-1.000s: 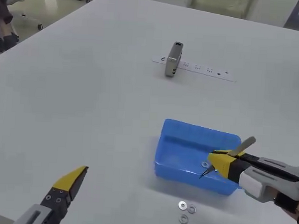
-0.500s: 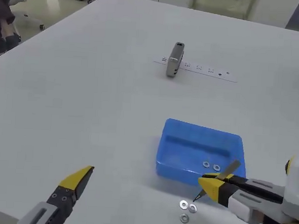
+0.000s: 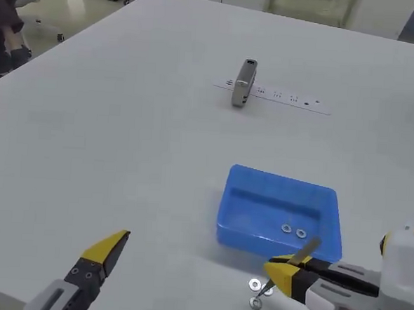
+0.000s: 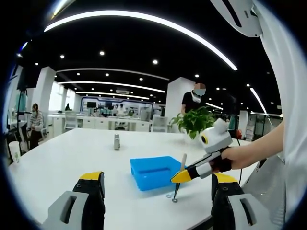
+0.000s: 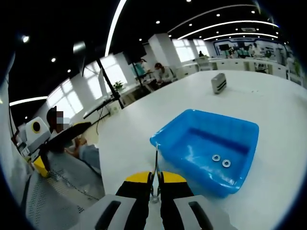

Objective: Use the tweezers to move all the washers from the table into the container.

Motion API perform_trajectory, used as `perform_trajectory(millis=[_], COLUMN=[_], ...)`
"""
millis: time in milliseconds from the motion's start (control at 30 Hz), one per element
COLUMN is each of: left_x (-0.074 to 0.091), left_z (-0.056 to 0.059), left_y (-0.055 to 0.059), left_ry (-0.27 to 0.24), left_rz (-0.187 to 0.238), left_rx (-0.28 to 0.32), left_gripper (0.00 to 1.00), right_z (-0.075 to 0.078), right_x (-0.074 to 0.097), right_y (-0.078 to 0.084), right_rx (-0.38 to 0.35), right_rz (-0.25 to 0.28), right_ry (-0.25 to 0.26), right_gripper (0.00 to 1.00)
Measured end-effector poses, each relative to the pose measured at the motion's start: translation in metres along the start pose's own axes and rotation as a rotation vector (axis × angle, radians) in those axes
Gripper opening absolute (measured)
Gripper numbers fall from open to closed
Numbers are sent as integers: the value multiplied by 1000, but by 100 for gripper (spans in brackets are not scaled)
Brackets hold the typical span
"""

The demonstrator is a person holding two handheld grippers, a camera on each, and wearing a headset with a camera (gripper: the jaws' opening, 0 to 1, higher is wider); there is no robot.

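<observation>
The blue container (image 3: 281,185) sits on the white table with two washers (image 3: 293,231) inside. Three more washers (image 3: 256,285) lie on the table just in front of it. My right gripper (image 3: 275,265) is shut on thin metal tweezers (image 3: 305,250), whose tip hangs right over those table washers. In the right gripper view the tweezers (image 5: 156,165) stick out between the yellow fingers, with the container (image 5: 200,116) and its washers (image 5: 221,160) beyond. My left gripper (image 3: 110,245) rests at the lower left, open (image 4: 158,176) and holding nothing.
A white power strip (image 3: 284,98) with a grey adapter (image 3: 243,81) plugged in lies at the far side of the table. A person stands beyond the table in the left gripper view. Wide bare tabletop (image 3: 123,143) lies to the left.
My right gripper has carried the tweezers from above the container down to the washers on the table. A second washer now lies in the container. The left gripper barely moved.
</observation>
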State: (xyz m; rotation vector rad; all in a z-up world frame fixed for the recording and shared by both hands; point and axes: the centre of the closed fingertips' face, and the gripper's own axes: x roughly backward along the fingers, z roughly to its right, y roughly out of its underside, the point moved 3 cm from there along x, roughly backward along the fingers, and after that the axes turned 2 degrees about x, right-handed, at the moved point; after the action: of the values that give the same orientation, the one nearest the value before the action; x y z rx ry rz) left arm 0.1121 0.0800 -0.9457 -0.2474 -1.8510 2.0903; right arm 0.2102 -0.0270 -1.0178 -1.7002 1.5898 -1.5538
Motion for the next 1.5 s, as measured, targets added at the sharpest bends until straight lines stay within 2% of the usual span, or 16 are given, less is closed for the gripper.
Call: perform_trajectory(millis=[233, 433, 467, 633, 733, 800, 833, 867, 933, 1000, 1033, 1100, 1167, 1267, 1433, 1500], left_x=[1, 1, 1, 2, 2, 2, 2, 2, 2, 2, 2, 2, 2, 2, 2, 1], left_z=[0, 0, 0, 0, 0, 0, 0, 0, 0, 0, 0, 0, 0, 0, 0, 0], left_y=[1, 2, 2, 3, 2, 2, 2, 2, 2, 1, 2, 2, 2, 2, 3, 3], left_ry=[0, 0, 0, 0, 0, 1, 1, 1, 0, 0, 0, 1, 1, 1, 0, 0], left_rz=[-3, -3, -3, -3, -3, -3, -3, -2, -2, -2, -2, -1, -1, -1, -1, -1], left_rx=[0, 0, 0, 0, 0, 0, 0, -1, -1, -1, -1, -1, -1, -1, -1, -1], left_gripper=[94, 94, 94, 94, 94, 94, 93, 93, 93, 94, 94, 94, 94, 94, 94, 94], right_z=[-4, -7, -8, -21, -27, -30, -30, -32, -31, -31, -32, -38, -41, -38, -32, -31], right_x=[-1, -1, -1, -1, -2, -2, -3, -4, -5, -4, -4, -7, -9, -11, -7, -4], right_y=[5, 9, 8, 11, 14, 15, 16, 17, 16, 17, 17, 18, 19, 16, 14, 10], right_rx=[-19, 21, 47, 214, 289, 357, 385, 374, 417, 458, 504, 565, 588, 575, 444, 414], right_rz=[-11, -21, -11, -42, -57, -62, -59, -52, -41, -56, -65, -76, -86, -88, -78, -52], right_ry=[-17, -19, -23, -37, -41, -36, -14, -12, 8, 26, 32, 25, 22, 27, 32, 40], right_gripper=[3, 4, 4, 4, 4, 4, 4, 3, 3, 2, 2, 2, 2, 2, 2, 2])
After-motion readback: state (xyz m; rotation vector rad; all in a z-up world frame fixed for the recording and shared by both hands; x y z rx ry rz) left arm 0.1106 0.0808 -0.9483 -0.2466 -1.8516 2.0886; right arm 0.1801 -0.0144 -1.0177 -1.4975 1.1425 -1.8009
